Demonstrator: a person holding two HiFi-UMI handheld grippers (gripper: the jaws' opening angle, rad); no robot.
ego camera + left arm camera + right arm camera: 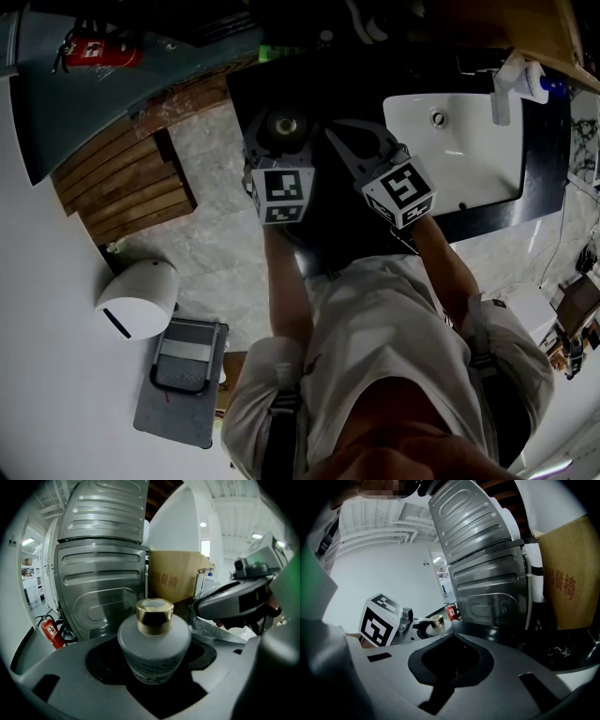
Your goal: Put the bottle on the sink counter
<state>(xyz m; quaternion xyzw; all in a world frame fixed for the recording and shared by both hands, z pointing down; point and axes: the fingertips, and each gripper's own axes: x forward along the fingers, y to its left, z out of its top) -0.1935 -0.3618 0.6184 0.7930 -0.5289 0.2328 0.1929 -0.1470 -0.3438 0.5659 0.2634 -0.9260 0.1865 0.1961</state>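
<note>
Sink counter (547,159) lies below us. We hold the bottle (153,644) clamped in the left gripper (154,667); the right gripper (452,660) is closed on nothing. Next, we judge, comes lowering it upright near the counter's front edge.

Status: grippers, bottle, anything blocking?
Left gripper shut on bottle, gold cap toward camera. Right gripper shut, empty. Sink counter ahead, nothing seen blocking.

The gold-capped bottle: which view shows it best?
The left gripper view: the bottle fills the centre, gripped between the jaws, gold cap and frosted body clear. The right gripper view catches only its cap and shoulder, small at left. The head view shows just a dim top from above.
</note>
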